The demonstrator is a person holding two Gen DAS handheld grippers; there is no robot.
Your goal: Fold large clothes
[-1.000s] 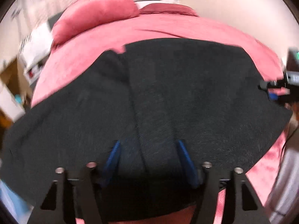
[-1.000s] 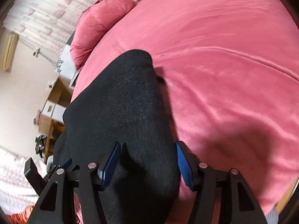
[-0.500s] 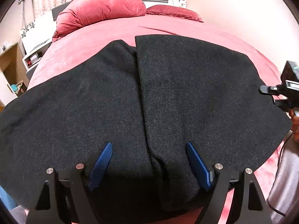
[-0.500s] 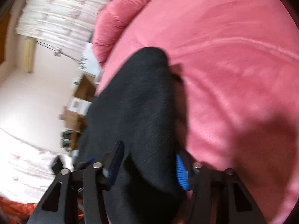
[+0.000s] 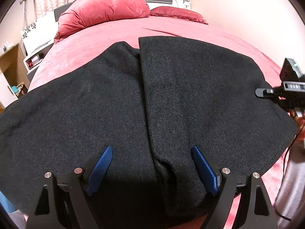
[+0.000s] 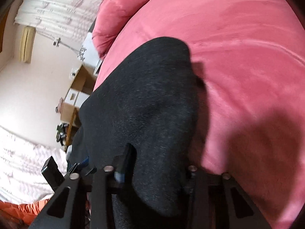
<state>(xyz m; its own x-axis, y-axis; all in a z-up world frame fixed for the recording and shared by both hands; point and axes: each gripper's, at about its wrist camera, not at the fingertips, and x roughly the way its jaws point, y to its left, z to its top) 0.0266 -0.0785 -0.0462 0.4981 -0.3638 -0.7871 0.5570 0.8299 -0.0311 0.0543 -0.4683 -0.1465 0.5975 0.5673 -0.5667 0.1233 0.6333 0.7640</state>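
Note:
A large black garment (image 5: 171, 95) lies spread over a pink bed (image 5: 95, 47), with one overlapping edge running down its middle. My left gripper (image 5: 152, 152) hovers at the garment's near hem. Its blue pads (image 5: 106, 156) stand wide apart and are still opening, clear of the cloth lying below them. In the right wrist view the garment's side edge (image 6: 144, 105) bunches up between the jaws of my right gripper (image 6: 156, 158), which are closing on it. The left finger (image 6: 124, 162) presses into the fold and cloth hides the other finger. The right gripper (image 5: 282, 93) also shows at the garment's right edge.
Two red pillows (image 5: 103, 11) lie at the head of the bed. A white bedside unit (image 5: 36, 38) and a wooden desk (image 5: 11, 66) stand to the left. A person's grey clothing (image 5: 291, 190) and a cable (image 5: 286, 162) are at the lower right.
The left jaws have spread wider over the hem. The right jaws have narrowed onto the cloth fold, and the right blue pad has vanished under the fabric.

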